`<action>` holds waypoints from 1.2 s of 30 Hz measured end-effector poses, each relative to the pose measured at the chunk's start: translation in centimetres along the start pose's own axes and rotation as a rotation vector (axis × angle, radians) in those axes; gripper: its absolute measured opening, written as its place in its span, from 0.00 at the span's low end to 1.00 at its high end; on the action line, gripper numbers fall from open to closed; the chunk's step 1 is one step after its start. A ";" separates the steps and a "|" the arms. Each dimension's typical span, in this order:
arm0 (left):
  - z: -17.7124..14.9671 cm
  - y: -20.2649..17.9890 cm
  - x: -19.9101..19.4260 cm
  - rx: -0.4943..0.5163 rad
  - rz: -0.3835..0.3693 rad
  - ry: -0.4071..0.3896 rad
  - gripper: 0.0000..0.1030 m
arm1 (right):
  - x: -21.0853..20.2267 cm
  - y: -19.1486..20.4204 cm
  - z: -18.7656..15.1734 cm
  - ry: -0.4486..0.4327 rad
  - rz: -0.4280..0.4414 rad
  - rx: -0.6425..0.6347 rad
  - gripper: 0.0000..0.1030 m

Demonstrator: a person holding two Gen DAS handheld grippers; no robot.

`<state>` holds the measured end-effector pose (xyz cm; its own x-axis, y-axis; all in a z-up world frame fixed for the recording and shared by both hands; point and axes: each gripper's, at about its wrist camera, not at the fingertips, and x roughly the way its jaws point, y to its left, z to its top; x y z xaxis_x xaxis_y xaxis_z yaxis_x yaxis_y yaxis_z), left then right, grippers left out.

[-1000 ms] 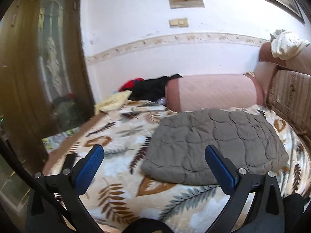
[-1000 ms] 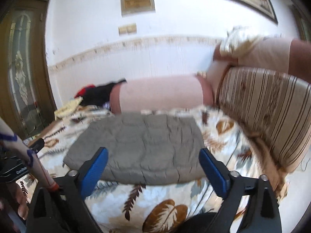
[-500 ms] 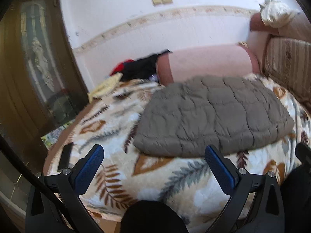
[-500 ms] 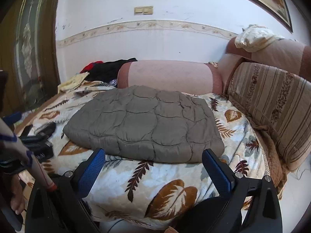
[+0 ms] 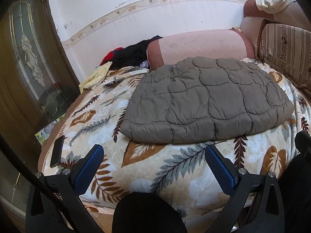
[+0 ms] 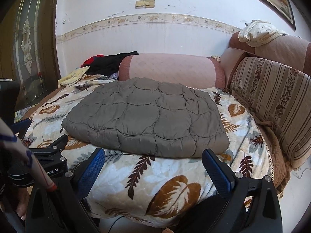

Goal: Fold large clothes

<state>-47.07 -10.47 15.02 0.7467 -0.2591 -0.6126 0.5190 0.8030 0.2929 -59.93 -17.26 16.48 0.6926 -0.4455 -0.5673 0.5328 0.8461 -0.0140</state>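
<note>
A grey quilted jacket (image 5: 208,99) lies folded flat in a rectangle on the leaf-patterned blanket (image 5: 155,167) of a sofa bed; it also shows in the right wrist view (image 6: 147,116). My left gripper (image 5: 154,155) is open and empty, hovering in front of the jacket's near edge, apart from it. My right gripper (image 6: 153,159) is open and empty, also just short of the near edge. The left gripper's body (image 6: 52,167) shows at the left of the right wrist view.
A pink bolster (image 5: 200,44) lies behind the jacket. Black and red clothes (image 5: 132,52) and a yellow cloth (image 5: 97,73) sit at the back left. A striped cushion (image 6: 272,101) lines the right. A dark phone (image 5: 57,151) lies on the blanket's left edge. A wooden door (image 5: 29,68) stands left.
Both grippers have pulled back from the jacket and toward the bed's front edge, staying open. The jacket has not moved.
</note>
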 end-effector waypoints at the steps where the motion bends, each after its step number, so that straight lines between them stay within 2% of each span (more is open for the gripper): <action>1: 0.0 0.0 0.1 -0.001 0.000 0.004 1.00 | 0.1 0.0 0.0 0.002 0.000 -0.001 0.99; 36: -0.4 -0.4 0.9 0.008 -0.018 0.029 1.00 | 1.1 0.2 -0.3 0.037 0.001 -0.006 0.99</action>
<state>-46.73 -10.80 14.05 0.7244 -0.2579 -0.6393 0.5361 0.7937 0.2873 -59.21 -17.52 15.63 0.6743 -0.4338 -0.5976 0.5292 0.8483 -0.0187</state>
